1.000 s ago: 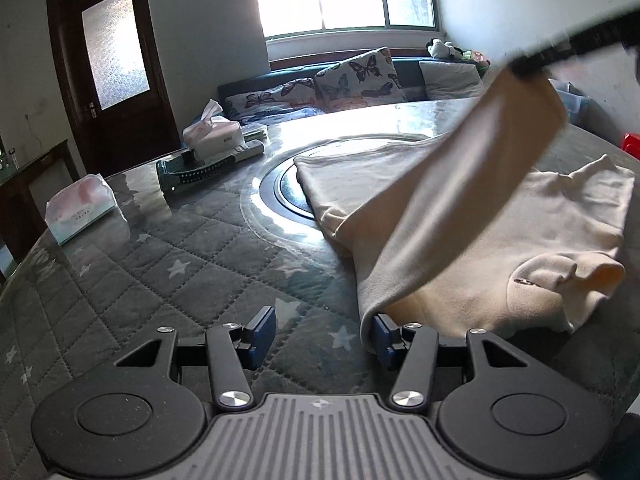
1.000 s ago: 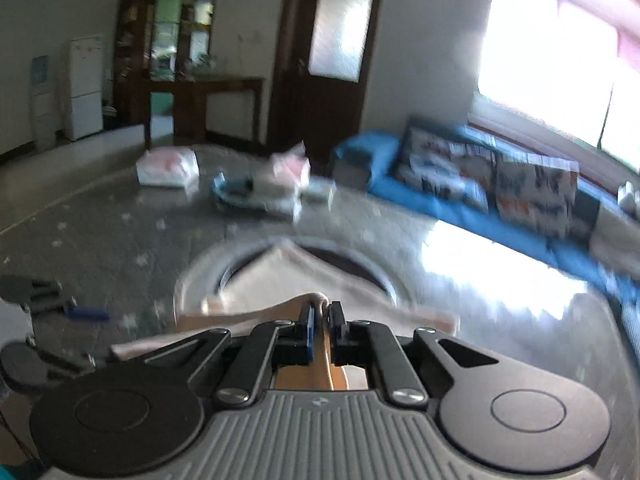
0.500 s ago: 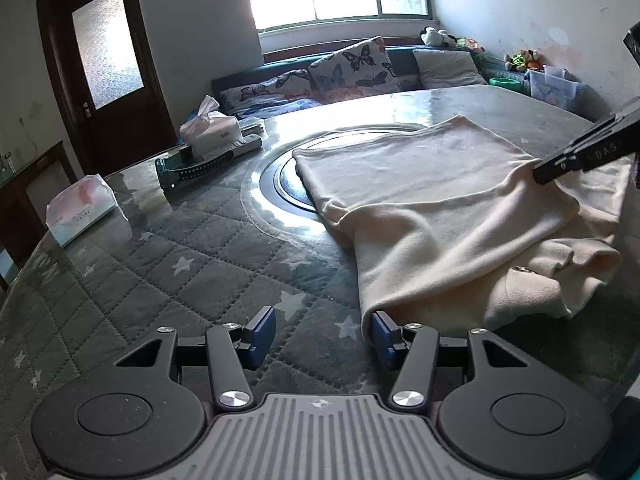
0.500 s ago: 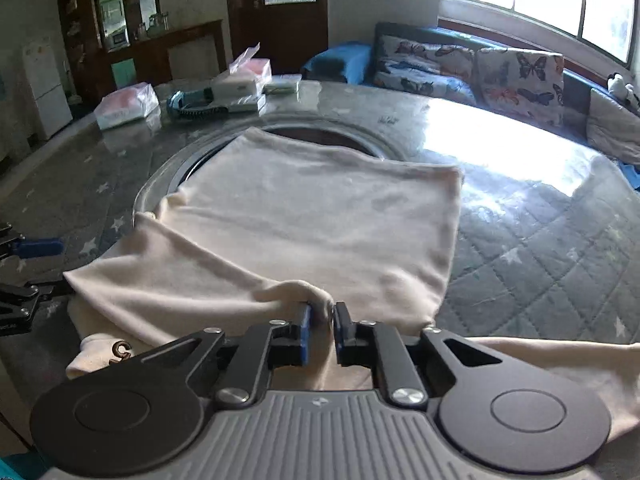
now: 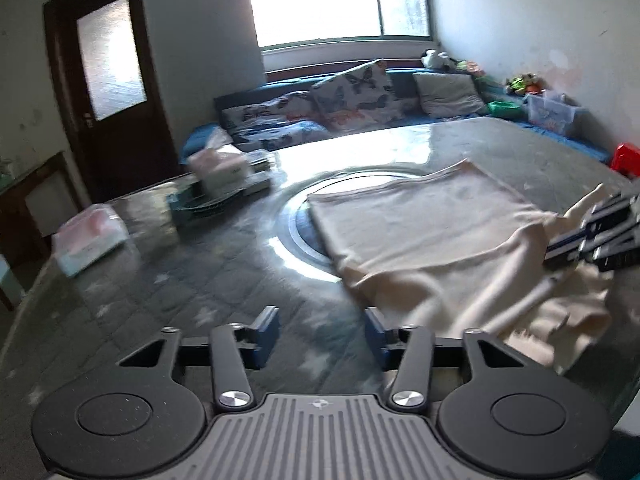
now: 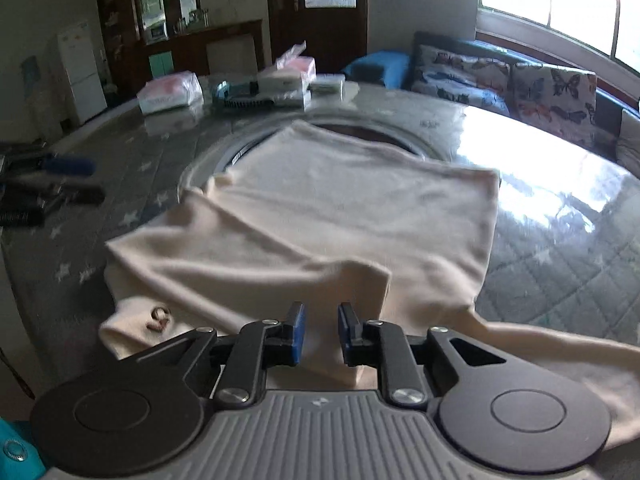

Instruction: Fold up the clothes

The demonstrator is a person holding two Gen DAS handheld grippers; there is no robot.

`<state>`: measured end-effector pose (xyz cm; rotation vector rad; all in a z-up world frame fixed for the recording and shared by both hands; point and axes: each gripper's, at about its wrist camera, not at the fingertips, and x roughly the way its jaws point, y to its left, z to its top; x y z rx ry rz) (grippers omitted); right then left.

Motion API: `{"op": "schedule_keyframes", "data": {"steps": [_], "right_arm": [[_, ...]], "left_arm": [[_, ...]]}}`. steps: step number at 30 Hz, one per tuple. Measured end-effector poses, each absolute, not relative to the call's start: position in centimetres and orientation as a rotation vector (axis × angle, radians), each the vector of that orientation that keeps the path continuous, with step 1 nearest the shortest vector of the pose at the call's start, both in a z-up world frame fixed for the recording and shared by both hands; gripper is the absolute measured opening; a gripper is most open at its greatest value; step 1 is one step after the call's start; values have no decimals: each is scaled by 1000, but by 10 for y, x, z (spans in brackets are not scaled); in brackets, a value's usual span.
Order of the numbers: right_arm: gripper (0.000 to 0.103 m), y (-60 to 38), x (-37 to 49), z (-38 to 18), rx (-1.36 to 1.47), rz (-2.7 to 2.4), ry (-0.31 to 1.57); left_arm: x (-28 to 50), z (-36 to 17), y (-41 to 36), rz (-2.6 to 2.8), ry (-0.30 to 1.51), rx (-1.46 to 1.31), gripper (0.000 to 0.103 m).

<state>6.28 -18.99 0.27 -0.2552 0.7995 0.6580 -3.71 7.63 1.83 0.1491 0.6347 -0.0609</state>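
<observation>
A cream sweater (image 5: 432, 232) lies on the dark quilted table, with one sleeve folded across its body; it also shows in the right wrist view (image 6: 344, 216). My left gripper (image 5: 322, 334) is open and empty, low over the table just left of the sweater's near edge. My right gripper (image 6: 320, 334) is open with a small gap, its fingers just off the folded sleeve's cuff (image 6: 360, 280). It holds nothing. The right gripper also shows at the right edge of the left wrist view (image 5: 600, 236). The left gripper shows at the left edge of the right wrist view (image 6: 48, 188).
A round glass turntable ring (image 5: 296, 236) lies under the sweater's far part. Tissue packs (image 5: 90, 240) and a tissue box on a tray (image 5: 220, 176) sit at the table's far left. A sofa with cushions (image 5: 348, 108) stands behind the table.
My right gripper laid the sleeve across the sweater, then opened and let go of it. My left gripper stayed open and drew back slightly to the left.
</observation>
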Motion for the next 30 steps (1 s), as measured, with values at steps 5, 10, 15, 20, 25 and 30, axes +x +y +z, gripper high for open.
{"op": "schedule_keyframes", "data": {"steps": [5,10,15,20,25,30], "right_arm": [[18,-194,58,-1,-276,644,821],[18,-197,58,-2,-279,645,827],[18,-198,59,-2,-274,650,830],[18,-196,62,2,-289,653,832],[18,-184,69,20,-235,686,764],[18,-151,79,10,-259,754,765]], "left_arm": [[-5,8,51,-161,658,149,20],[23,-3,39,-227,667,146,15],[36,-20,38,-165,673,224,9],[36,-19,43,-139,670,211,11],[36,-19,42,-128,670,211,13],[37,-19,40,-121,672,219,13]]}}
